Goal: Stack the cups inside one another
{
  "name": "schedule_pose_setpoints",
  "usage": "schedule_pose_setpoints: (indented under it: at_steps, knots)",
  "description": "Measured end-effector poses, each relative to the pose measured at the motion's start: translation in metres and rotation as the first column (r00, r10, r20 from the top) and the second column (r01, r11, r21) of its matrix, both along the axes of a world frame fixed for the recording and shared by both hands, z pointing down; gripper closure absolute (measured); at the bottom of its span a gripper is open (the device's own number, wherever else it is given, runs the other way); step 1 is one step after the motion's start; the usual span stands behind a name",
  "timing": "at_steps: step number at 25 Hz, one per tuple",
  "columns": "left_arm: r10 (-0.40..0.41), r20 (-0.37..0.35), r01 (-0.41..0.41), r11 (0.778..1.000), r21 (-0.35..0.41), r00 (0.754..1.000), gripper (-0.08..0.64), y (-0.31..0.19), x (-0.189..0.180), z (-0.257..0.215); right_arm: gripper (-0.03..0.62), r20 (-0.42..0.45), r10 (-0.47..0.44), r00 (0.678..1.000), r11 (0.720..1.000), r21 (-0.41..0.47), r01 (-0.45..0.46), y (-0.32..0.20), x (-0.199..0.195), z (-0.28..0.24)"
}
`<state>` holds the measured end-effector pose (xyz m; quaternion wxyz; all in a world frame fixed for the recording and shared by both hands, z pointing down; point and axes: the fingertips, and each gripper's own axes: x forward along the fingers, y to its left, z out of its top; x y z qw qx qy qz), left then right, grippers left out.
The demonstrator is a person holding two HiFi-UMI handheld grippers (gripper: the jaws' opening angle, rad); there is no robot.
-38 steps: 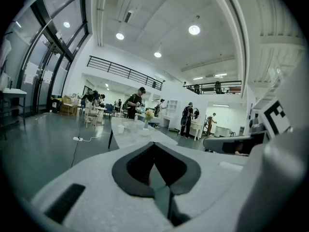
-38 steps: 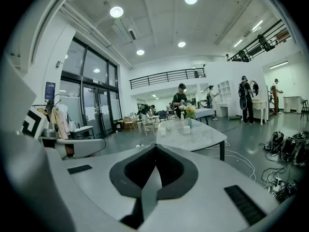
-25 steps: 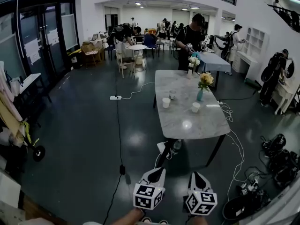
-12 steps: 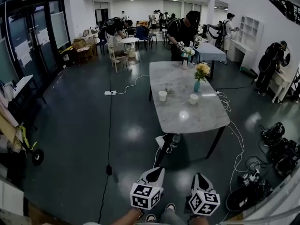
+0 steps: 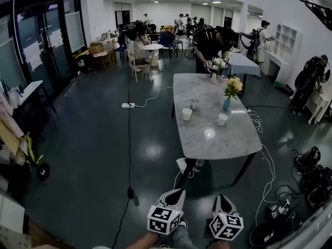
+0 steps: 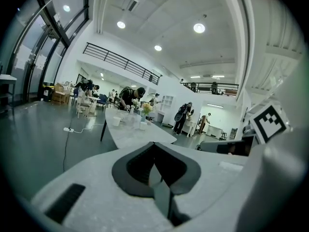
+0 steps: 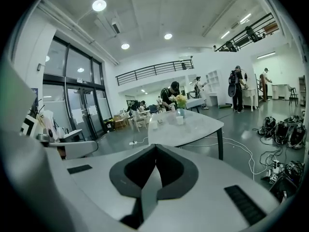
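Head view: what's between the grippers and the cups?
Head view shows mostly dark floor, then the marble table's bare near end, then the cups. Left gripper and right gripper hold nothing.

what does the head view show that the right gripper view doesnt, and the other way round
Only the head view: the right gripper seen from above with its marker cube, and the table from above, so the cups plainly stand apart, unstacked.
Only the right gripper view: its jaws close up, shut together with nothing between them, and the ceiling lights.
Both: the table, the cups, the yellow flowers, the left gripper and people beyond the table.
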<state>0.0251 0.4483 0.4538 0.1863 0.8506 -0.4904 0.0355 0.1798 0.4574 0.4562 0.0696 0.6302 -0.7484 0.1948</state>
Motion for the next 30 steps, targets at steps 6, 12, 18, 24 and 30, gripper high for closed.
schedule_pose_setpoints:
  at_steps: [6, 12, 18, 24, 30]
  knots:
    - [-0.008, 0.016, 0.008, 1.000, -0.010, 1.000, 0.565, -0.055, 0.015, -0.001, 0.584, 0.008, -0.036, 0.999, 0.999, -0.001, 0.036, -0.062, 0.007, -0.002]
    - [-0.028, 0.019, 0.028, 1.000, -0.005, 0.999, 0.565, -0.114, 0.025, -0.007, 0.584, 0.003, -0.056, 0.998, 0.998, -0.009, 0.056, -0.120, 0.020, -0.005]
    - [-0.062, 0.021, 0.062, 0.998, -0.012, 0.998, 0.565, -0.166, 0.028, -0.004, 0.584, -0.005, -0.102, 0.995, 0.995, -0.011, 0.102, -0.180, 0.023, -0.006]
    - [-0.084, 0.036, 0.084, 0.996, -0.013, 0.996, 0.565, -0.205, 0.034, -0.002, 0.584, -0.004, -0.137, 0.991, 0.991, -0.007, 0.137, -0.225, 0.030, -0.006]
    - [-0.099, 0.051, 0.100, 0.994, -0.036, 0.994, 0.565, -0.225, 0.037, 0.007, 0.584, 0.014, -0.134, 0.991, 0.990, -0.033, 0.134, -0.247, 0.042, 0.006]
